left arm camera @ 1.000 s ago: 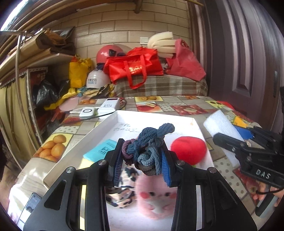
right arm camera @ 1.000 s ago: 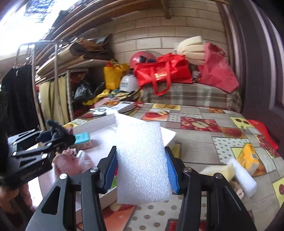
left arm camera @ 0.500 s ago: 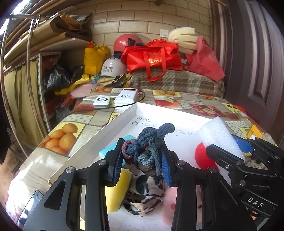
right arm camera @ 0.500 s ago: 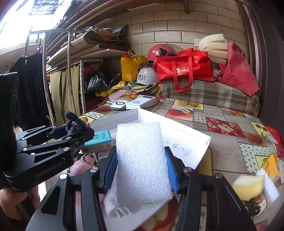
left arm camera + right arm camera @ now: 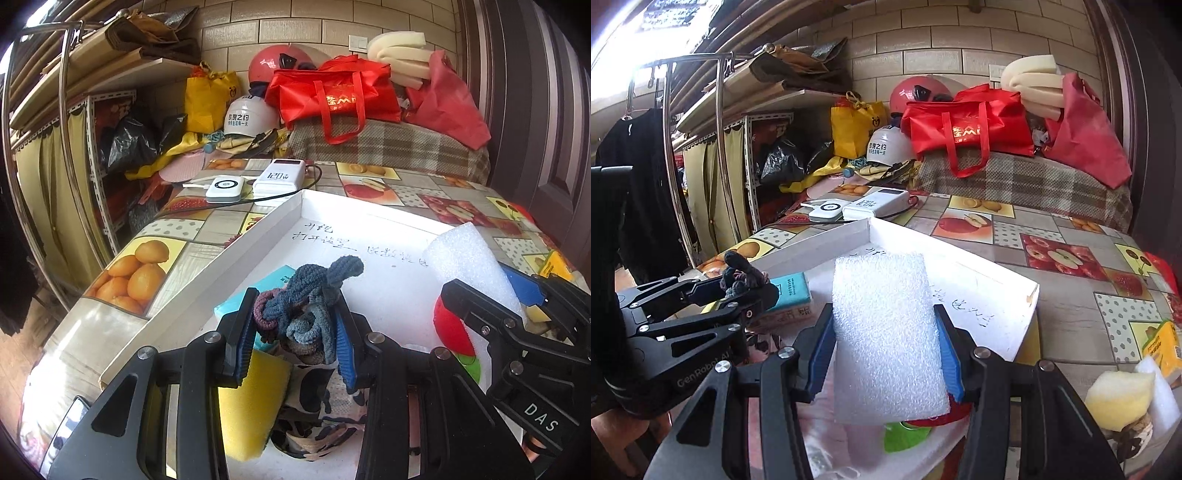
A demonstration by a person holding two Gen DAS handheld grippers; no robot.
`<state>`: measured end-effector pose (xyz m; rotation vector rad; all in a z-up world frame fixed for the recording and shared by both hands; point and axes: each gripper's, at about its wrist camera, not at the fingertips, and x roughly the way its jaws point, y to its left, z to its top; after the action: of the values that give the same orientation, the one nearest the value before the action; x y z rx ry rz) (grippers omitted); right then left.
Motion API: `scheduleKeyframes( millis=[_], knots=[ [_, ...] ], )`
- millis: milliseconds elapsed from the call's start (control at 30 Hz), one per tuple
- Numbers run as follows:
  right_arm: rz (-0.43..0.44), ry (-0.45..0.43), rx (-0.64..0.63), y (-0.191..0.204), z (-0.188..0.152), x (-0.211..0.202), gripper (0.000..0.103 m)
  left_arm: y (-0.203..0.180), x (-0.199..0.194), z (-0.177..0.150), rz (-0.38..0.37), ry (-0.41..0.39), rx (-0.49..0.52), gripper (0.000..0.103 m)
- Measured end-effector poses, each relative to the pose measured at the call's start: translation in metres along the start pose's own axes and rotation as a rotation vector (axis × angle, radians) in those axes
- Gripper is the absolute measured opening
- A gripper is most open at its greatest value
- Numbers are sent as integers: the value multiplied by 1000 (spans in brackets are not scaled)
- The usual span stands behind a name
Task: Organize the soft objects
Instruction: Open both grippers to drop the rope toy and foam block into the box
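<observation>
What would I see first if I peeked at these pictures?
First, the tangle of blue and purple hair ties pinched in the left claw, held over the white tray. Next, the bumpy white foam sheet clamped in the right claw, also above the tray. Behind, a bright red bag sits on a plaid-covered heap against the brick wall.

Bundle of knitted hair ties, blue, grey and maroon, bunched and pinched between the left gripper pads, one loop sticking up to the right. White foam sheet, rectangular and bumpy, clamped upright between the right gripper pads. Below both: white tray holding yellow sponge, teal pack, spotted fabric, red ball.
</observation>
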<state>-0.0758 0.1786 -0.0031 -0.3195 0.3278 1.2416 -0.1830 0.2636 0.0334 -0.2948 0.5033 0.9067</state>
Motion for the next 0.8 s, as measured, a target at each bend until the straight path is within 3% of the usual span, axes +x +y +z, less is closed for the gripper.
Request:
scheduleKeyframes(
  millis=[500,533,567,600,633,667,800],
  knots=[
    [-2,-4,17,-3,1,-1,52,-6,-5,0,28,-15,18,40],
    [-3,0,17,-4,1,0,55,-5,-7,0,47,-21,14,42],
    [-7,2,18,-4,1,0,59,-5,-10,-1,62,-35,10,53],
    [-13,0,20,-4,1,0,74,-5,-13,-1,69,-52,7,67],
    [-18,-7,25,-6,1,-1,82,-3,-18,-2,87,-79,-10,73],
    [-22,-18,37,-8,1,-3,83,0,-21,-2,87,-97,-24,83],
    [-29,-38,58,-12,-1,-7,85,4,-23,-3,77,-114,-32,87]
  ],
)
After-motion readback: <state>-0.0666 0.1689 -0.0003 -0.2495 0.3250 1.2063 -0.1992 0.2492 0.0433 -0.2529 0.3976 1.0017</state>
